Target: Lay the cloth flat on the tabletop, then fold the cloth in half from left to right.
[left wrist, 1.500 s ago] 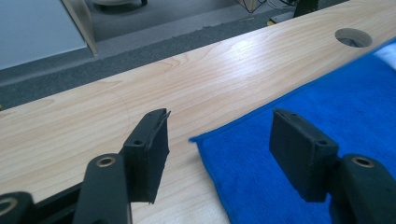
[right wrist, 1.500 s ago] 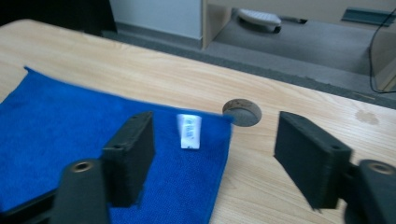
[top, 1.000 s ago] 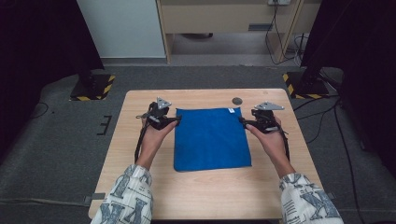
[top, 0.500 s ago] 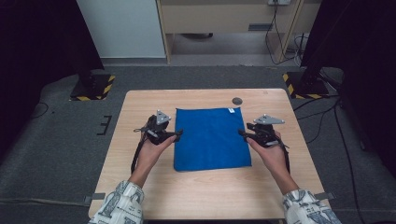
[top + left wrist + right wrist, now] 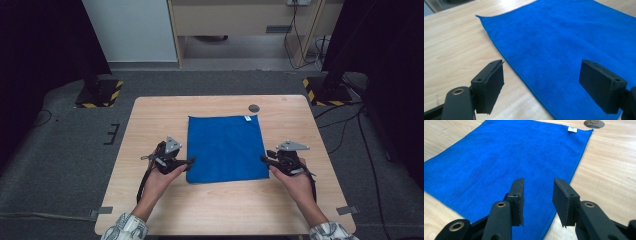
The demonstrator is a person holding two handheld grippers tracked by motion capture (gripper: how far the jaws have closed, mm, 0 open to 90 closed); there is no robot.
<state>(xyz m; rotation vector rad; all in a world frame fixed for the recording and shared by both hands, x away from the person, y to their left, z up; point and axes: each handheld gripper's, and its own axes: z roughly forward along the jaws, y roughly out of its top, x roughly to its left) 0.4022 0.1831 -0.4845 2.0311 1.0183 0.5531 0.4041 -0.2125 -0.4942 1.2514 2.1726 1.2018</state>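
Now I am looking down at the blue cloth (image 5: pixel 226 148), which is lying flat and spread out in the middle of the tabletop (image 5: pixel 150 120). Everything else I am placing by that cloth.

My left tongs (image 5: pixel 189 161) are sitting just beside the cloth's left edge, close to its near left corner. In the left gripper view their jaws are standing wide apart, one over the bare wood and one over the cloth (image 5: pixel 564 42), with the cloth's edge running between them. They are pinching nothing.

My right tongs (image 5: pixel 264 157) are sitting at the cloth's right edge, close to its near right corner. Their jaws have just been closing. In the right gripper view a gap is showing between them, and the cloth's (image 5: pixel 506 160) right edge is lying below that gap. The pads are not pressing on anything.

A small white tag (image 5: pixel 247 118) is sitting at the cloth's far right corner. A dark round spot (image 5: pixel 254 108) in the tabletop is lying just past that corner.
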